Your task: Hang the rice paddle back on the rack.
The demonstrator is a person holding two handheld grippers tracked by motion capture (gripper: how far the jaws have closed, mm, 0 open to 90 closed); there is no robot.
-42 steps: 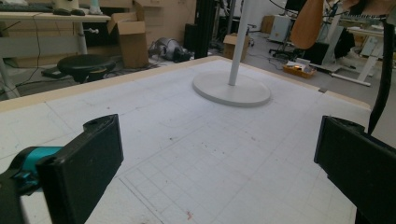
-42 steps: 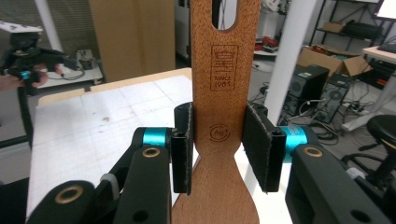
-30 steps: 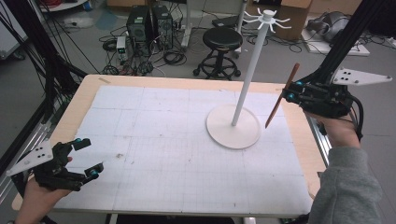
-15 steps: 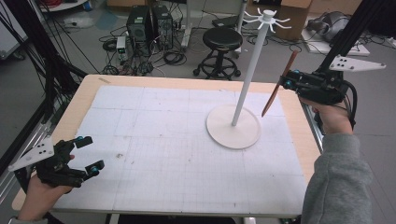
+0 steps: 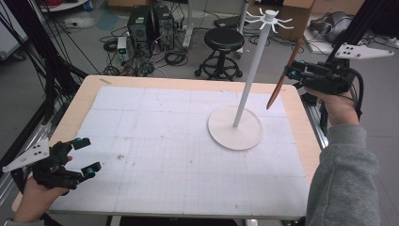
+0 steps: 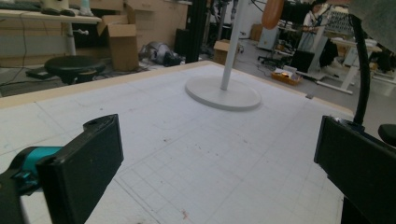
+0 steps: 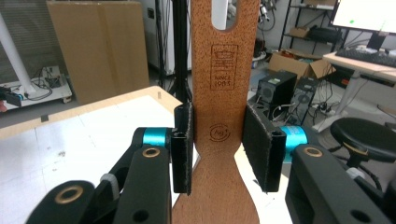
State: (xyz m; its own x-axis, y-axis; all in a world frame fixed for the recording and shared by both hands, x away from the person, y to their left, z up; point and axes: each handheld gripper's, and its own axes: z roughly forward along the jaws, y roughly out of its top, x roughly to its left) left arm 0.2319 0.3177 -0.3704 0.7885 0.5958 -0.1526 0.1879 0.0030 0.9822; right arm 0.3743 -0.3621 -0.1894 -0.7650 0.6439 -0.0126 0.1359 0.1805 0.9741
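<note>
— How do my hands sit?
— My left gripper (image 5: 83,156) hangs low at the near left, jaws spread wide, nothing between them; my left hand (image 5: 35,197) grips it from behind.
— And the other?
— My right gripper (image 5: 292,72) is raised at the far right, jaws clamped on a wooden spatula (image 7: 223,93), grey sleeve (image 5: 343,179) below.

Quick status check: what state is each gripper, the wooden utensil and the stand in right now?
Left hand-held gripper: open, empty, low over the table's near left corner.
Right hand-held gripper: shut on the spatula, raised right of the stand.
Flat brown wooden spatula: clamped at its handle, off the table.
Tall white hook stand: upright, hooks bare.
</note>
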